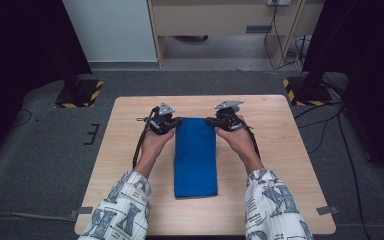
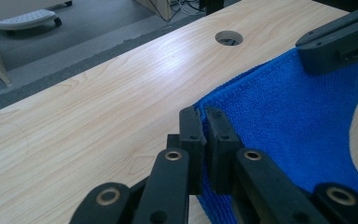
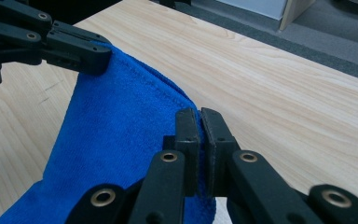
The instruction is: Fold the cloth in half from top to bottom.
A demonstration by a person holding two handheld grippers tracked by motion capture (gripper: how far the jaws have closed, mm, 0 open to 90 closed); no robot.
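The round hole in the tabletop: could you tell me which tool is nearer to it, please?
Right. The right tool grips the blue towel's corner on the side of the hole; the left tool grips the opposite corner, farther off.

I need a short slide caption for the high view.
Both grippers, left and right, pinch the blue towel's far corners.

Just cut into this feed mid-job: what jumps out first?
The blue towel, a long folded strip down the middle of the wooden table. The left gripper and right gripper are each shut on a far corner of it, lifting that far edge off the wood while the near end lies flat. In the left gripper view, a round hole shows in the tabletop beyond the towel.
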